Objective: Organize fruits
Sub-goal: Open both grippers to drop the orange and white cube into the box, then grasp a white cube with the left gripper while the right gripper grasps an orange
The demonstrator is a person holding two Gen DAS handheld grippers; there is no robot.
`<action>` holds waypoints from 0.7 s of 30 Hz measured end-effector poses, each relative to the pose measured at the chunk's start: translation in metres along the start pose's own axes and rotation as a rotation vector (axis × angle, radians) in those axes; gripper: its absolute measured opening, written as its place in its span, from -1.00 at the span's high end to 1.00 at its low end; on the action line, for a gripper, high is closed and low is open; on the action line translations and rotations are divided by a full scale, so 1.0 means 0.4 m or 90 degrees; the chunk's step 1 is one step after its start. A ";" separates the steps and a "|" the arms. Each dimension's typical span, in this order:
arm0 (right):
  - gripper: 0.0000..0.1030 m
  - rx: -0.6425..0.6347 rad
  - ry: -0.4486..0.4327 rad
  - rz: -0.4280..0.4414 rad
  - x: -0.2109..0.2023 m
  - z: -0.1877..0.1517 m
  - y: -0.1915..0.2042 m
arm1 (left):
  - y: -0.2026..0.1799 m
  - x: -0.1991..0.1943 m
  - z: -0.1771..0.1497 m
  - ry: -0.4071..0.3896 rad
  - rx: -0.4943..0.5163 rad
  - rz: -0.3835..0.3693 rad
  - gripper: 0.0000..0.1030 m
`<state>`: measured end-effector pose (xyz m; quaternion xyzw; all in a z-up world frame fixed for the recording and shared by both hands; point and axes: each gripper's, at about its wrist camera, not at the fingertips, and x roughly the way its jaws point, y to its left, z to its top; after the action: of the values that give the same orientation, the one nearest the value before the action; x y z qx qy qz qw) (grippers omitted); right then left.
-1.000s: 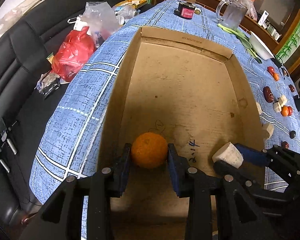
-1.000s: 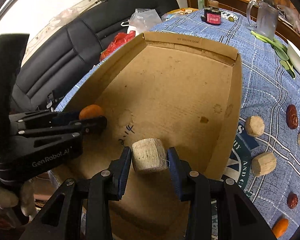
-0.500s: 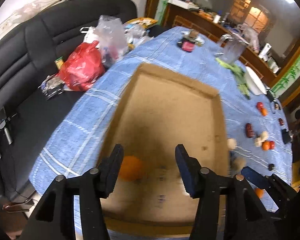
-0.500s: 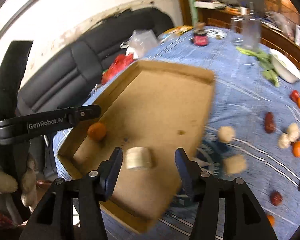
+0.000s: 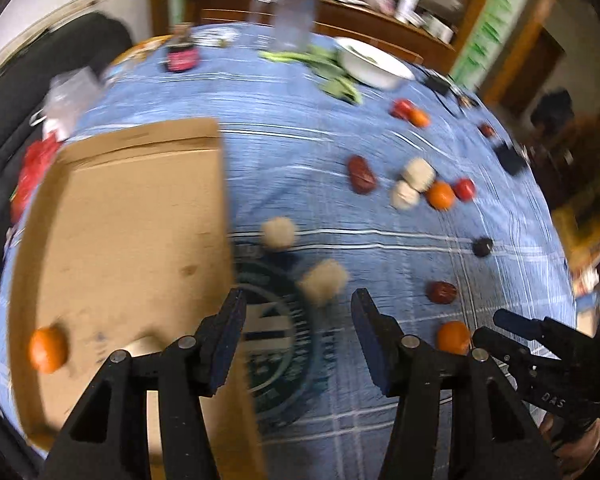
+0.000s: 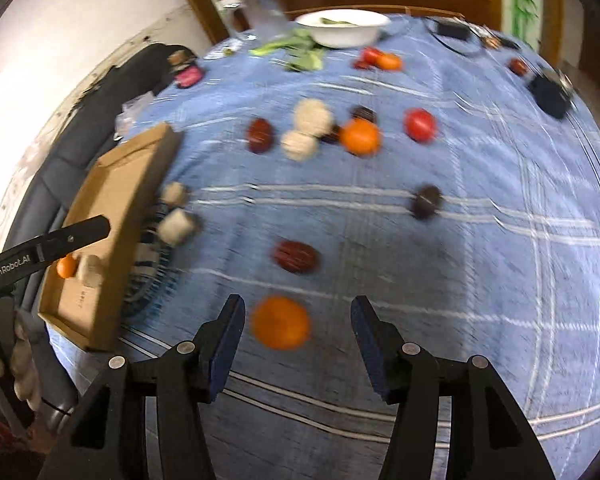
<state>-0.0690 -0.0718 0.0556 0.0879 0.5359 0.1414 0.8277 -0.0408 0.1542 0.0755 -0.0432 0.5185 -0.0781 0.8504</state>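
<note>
A shallow cardboard box [image 5: 116, 216] lies on the blue checked tablecloth; an orange [image 5: 48, 349] and a pale block [image 6: 90, 270] rest in its near end. My left gripper [image 5: 296, 334] is open and empty above the cloth right of the box, near a pale block [image 5: 323, 280]. My right gripper [image 6: 296, 332] is open and empty, with an orange [image 6: 281, 322] on the cloth between its fingers. Loose fruit lies further out: red dates [image 6: 296, 256], an orange [image 6: 360, 136], a tomato [image 6: 420, 124], pale blocks [image 6: 312, 118].
A white bowl [image 6: 338, 28], green leaves [image 6: 300, 54] and a glass jug [image 6: 266, 12] stand at the far end of the table. A black sofa [image 6: 72, 140] with bags runs along the left. A dark pouch [image 6: 550, 94] lies far right.
Both grippers let go of the orange and the pale block in the box, opened, and swung right and up over the loose fruit on the cloth.
</note>
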 end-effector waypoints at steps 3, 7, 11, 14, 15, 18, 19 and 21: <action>-0.15 -0.005 -0.001 0.005 -0.003 -0.009 -0.016 | -0.035 0.049 0.015 0.016 0.033 0.005 -0.04; -0.15 -0.031 0.001 0.005 0.015 -0.014 0.006 | -0.038 0.101 0.034 0.041 0.048 0.011 -0.04; -0.15 -0.054 0.005 0.011 0.036 -0.015 0.031 | -0.043 0.127 0.036 0.056 0.068 0.011 -0.04; -0.15 -0.076 0.011 0.012 0.052 -0.022 0.055 | -0.048 0.142 0.031 0.063 0.087 0.012 -0.04; -0.15 -0.083 0.014 0.011 0.058 -0.024 0.064 | -0.048 0.147 0.031 0.066 0.089 0.013 -0.03; -0.15 -0.090 0.018 0.004 0.069 -0.031 0.071 | -0.046 0.162 0.028 0.075 0.090 0.010 -0.03; -0.15 -0.092 0.020 0.000 0.072 -0.033 0.073 | -0.047 0.166 0.026 0.078 0.091 0.009 -0.03; -0.15 -0.095 0.019 -0.007 0.076 -0.038 0.074 | -0.049 0.171 0.021 0.079 0.096 0.013 0.01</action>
<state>-0.0755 -0.0338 0.0321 0.0207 0.5367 0.1776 0.8246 -0.0042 0.1227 0.0224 0.0312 0.5634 -0.1104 0.8182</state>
